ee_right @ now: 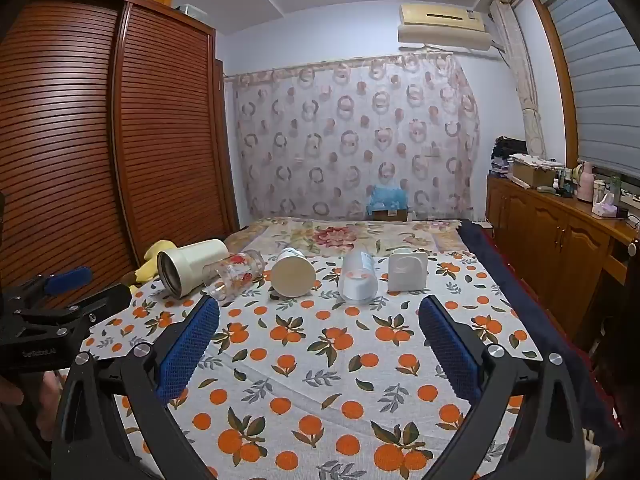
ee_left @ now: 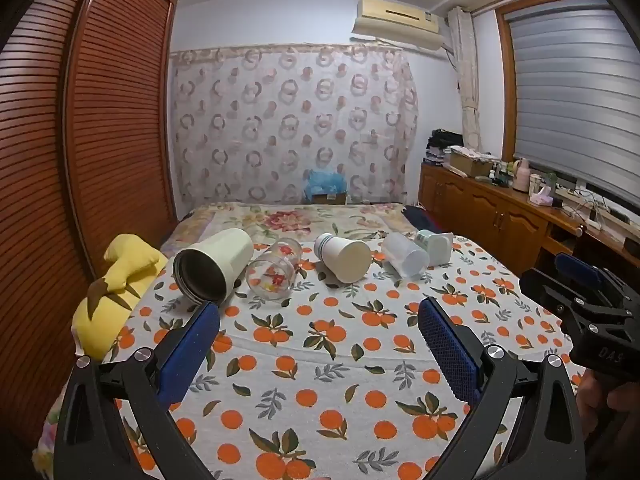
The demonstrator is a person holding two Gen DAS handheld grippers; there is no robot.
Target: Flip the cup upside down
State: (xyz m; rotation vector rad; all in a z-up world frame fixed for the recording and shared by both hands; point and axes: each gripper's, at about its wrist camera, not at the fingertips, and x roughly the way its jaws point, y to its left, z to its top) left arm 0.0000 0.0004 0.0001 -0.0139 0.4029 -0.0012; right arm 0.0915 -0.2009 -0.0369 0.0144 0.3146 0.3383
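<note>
Several cups lie on their sides in a row across an orange-print cloth [ee_left: 320,360]. From left: a cream tumbler with a dark steel inside [ee_left: 212,266] [ee_right: 188,266], a clear glass with red flowers [ee_left: 274,270] [ee_right: 234,274], a white paper cup [ee_left: 344,256] [ee_right: 293,272], a frosted plastic cup [ee_left: 404,254] [ee_right: 359,278] and a white square-based cup [ee_left: 436,246] [ee_right: 407,270]. My left gripper [ee_left: 320,316] is open and empty, short of the row. My right gripper [ee_right: 320,316] is open and empty too, and shows at the right edge of the left wrist view [ee_left: 576,292].
The cloth covers a bed [ee_right: 344,236] with a floral cover behind. A yellow plush toy [ee_left: 120,280] lies at the left edge. A louvred wooden wardrobe [ee_left: 80,160] stands on the left, a wooden cabinet [ee_right: 560,240] with clutter on the right.
</note>
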